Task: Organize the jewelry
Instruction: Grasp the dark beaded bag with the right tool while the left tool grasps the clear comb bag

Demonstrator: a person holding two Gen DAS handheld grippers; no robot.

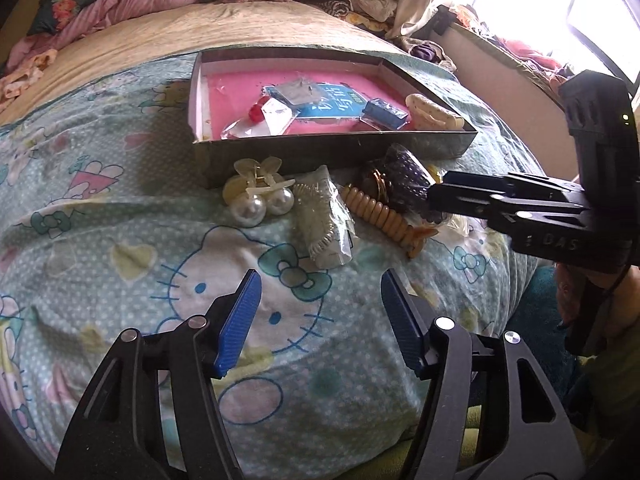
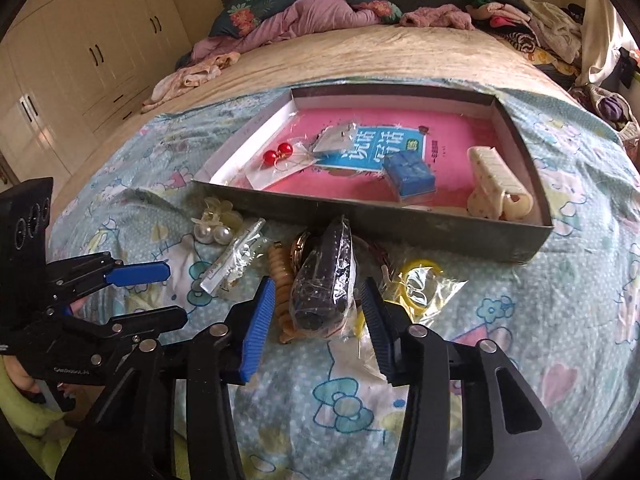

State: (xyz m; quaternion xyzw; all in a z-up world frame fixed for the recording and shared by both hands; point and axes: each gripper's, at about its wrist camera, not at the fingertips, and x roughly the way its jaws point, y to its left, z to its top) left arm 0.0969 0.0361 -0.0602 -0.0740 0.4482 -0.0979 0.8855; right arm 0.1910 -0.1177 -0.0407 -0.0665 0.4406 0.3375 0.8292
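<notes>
— Looking through the left wrist view first: what lies under you?

— A soft quilt (image 1: 132, 240) printed with cartoon cats, on a bed with crumpled clothes (image 1: 120, 0) at upper left and a bright window (image 1: 600, 8) at upper right. My left gripper (image 1: 320, 300) tilts down at lower centre, its ribbed blue pads standing apart with only fabric between them. Ahead sit a pearl hair clip (image 1: 256, 200), a coiled tan hair tie (image 1: 380, 212) and the shallow cardboard box (image 1: 320, 152).

— And the right wrist view?

— Pale wardrobes (image 2: 80, 60) fill the upper left. My right gripper (image 2: 316, 312) angles down at lower centre, jaws narrowed around a dark dotted piece in crinkly clear plastic (image 2: 324, 280); whether the pads press it, I cannot tell. The box's pink floor holds red bead earrings (image 2: 276, 154), a small blue case (image 2: 408, 176) and a cream claw clip (image 2: 500, 188).
</notes>
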